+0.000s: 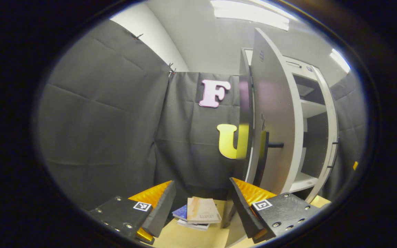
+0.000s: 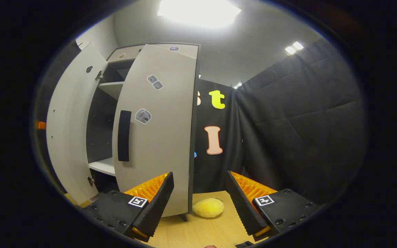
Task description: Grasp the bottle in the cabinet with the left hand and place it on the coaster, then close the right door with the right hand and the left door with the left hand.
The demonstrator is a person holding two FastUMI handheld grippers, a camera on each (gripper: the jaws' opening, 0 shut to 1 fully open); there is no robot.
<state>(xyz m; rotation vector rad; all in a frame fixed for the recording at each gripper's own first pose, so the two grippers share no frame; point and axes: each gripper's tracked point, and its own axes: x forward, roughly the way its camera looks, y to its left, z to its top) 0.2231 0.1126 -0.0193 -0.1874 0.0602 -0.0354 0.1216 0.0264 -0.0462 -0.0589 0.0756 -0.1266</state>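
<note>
In the left gripper view, the left gripper [image 1: 202,206] is spread wide and holds nothing, low before the cabinet [image 1: 317,113]. The left door [image 1: 274,120] stands ajar; a stack of books [image 1: 200,213] lies on the table [image 1: 191,237] beside it.

In the right gripper view, the right gripper [image 2: 200,203] gapes wide, empty, near the right door [image 2: 160,131], half open. A yellow coaster [image 2: 208,207] lies at that door's foot. I cannot find the bottle.

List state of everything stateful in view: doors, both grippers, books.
left door: open, swung out from the cabinet
right door: partly open
left gripper: open, holding nothing
right gripper: open, holding nothing
books: closed, stacked flat on the table
yellow round object: resting on the table by the right door
</note>
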